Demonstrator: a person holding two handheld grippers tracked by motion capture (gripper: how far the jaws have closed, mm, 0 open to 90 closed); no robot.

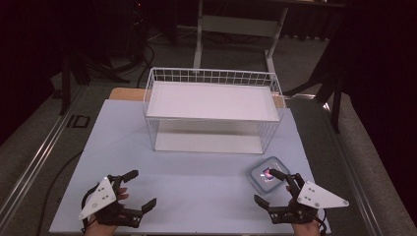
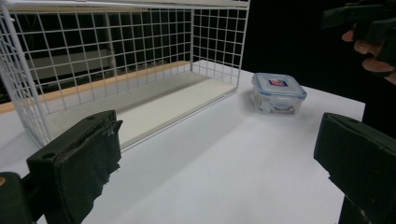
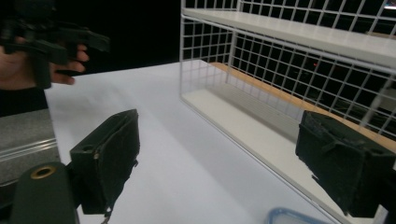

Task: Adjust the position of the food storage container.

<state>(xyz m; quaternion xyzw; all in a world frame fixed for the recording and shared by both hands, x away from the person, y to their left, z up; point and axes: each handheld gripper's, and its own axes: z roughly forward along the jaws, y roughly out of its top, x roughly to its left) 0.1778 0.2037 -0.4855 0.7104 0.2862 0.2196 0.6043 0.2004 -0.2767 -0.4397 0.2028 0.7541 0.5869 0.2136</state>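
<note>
High view: nearest the camera, at the bottom edge, the left gripper [image 1: 138, 189] and the right gripper [image 1: 269, 187] are held in a person's hands over the pale table [image 1: 196, 182], each with its jaws spread wide and nothing between them. A small clear lidded container [image 1: 264, 172] is seen on the table at the right, just beside the upper jaw of the right gripper; whether the jaw tip touches the lid cannot be told. Behind it a white wire shelf rack [image 1: 213, 109] is set across the far half of the table, with a white upper board and a white lower board. Beyond the table a grey floor and the legs of a white stand [image 1: 236, 29] are visible.

Left gripper view: the two black jaws are shown wide apart, empty, above the table surface. The container [image 2: 278, 93], with a blue-edged lid and a small label, is seen well ahead of them, just off the corner of the rack [image 2: 121, 65]. The other hand and its gripper [image 2: 369, 32] are seen at upper right.

Right gripper view: the jaws are again shown wide apart. A sliver of the container's rim [image 3: 294, 216] is visible at the bottom edge between them, nearer the right-hand jaw. The rack [image 3: 299, 65] is seen ahead at right, the left hand with its gripper [image 3: 46, 42] at upper left.
</note>
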